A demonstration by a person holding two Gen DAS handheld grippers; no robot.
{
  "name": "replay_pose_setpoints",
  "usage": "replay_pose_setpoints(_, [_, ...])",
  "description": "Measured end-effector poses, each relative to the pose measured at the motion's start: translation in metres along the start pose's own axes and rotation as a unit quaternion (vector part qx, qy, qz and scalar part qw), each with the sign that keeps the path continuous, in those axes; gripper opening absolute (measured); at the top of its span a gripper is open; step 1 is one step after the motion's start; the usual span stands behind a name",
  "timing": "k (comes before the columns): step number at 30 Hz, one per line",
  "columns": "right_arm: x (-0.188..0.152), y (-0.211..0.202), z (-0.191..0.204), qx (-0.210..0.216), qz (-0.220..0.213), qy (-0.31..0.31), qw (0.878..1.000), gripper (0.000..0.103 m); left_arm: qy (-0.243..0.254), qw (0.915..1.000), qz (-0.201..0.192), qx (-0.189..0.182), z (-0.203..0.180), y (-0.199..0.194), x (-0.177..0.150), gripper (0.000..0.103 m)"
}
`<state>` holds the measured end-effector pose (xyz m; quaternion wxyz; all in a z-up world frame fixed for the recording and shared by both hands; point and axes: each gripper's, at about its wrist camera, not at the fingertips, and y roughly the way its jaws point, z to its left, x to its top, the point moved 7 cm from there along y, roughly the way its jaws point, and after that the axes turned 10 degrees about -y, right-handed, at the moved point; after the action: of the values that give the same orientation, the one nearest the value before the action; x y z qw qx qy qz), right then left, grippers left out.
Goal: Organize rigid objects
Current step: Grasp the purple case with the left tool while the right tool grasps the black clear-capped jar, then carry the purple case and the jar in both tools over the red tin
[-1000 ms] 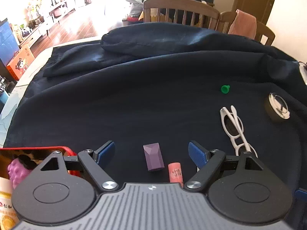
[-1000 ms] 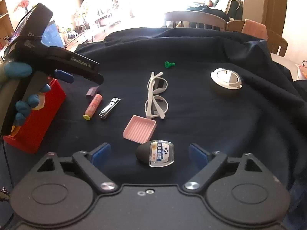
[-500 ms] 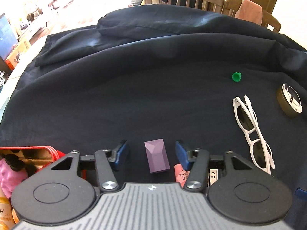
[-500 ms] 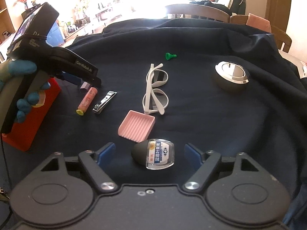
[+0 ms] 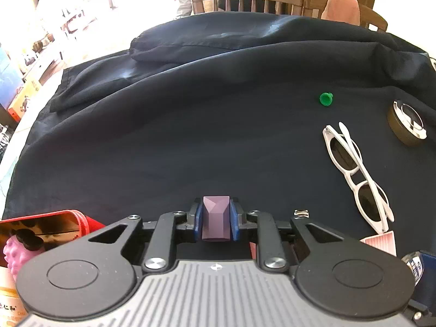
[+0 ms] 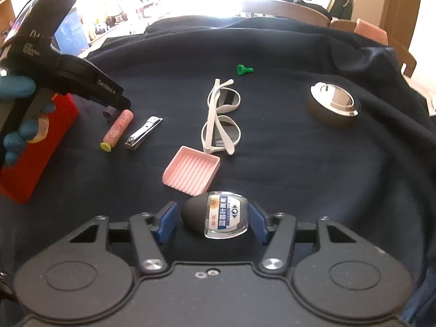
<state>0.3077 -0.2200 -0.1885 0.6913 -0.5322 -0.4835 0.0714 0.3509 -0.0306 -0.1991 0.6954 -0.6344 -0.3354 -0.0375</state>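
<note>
A small purple block (image 5: 215,227) lies on the dark cloth, and the closing jaws of my left gripper (image 5: 216,214) press on both its sides. From the right wrist view the left gripper (image 6: 113,109) reaches down beside the red box (image 6: 35,158), held by a gloved hand. A small clear bottle with a black cap and blue label (image 6: 215,215) lies between the closing jaws of my right gripper (image 6: 212,222). The right pad is at the bottle; a gap remains at the left pad.
A pink tube (image 6: 117,129), nail clipper (image 6: 144,133), pink ridged tray (image 6: 192,173), white sunglasses (image 6: 215,120), green peg (image 6: 244,69) and round brown dish with a metal lid (image 6: 332,103) lie on the cloth. The red box (image 5: 68,214) holds several items. Wooden chairs stand behind.
The left jaws came together onto the purple block. The right jaws narrowed around the bottle. Both hands stayed nearly in place.
</note>
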Motion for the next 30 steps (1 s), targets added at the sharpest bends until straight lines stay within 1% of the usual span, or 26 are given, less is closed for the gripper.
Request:
replay_pose_setpoints(6, [0.0, -0.004, -0.002, -0.012, -0.006, -0.001, 1.0, 0.053, -0.004, 1.0, 0.0, -0.001, 0.003, -0.004, -0.003, 0.02])
replay_pose_setpoints(12, [0.003, -0.018, 0.0, -0.006, -0.022, 0.003, 1.0, 0.053, -0.014, 0.9997, 0.002, -0.021, 0.004, -0.015, -0.007, 0.02])
replay_pose_setpoints(18, [0.006, -0.037, 0.007, 0.009, -0.035, 0.007, 0.999, 0.053, -0.015, 0.9992, 0.004, -0.036, 0.002, -0.034, -0.015, 0.02])
replay_pose_setpoints(21, [0.009, -0.048, 0.011, 0.014, -0.044, 0.008, 0.999, 0.053, -0.021, 0.9986, 0.005, -0.049, 0.004, -0.046, -0.019, 0.02])
replay_pose_setpoints(30, [0.02, -0.08, 0.028, 0.025, -0.069, 0.005, 0.997, 0.053, -0.044, 0.9966, 0.006, -0.069, 0.019, -0.084, -0.032, 0.02])
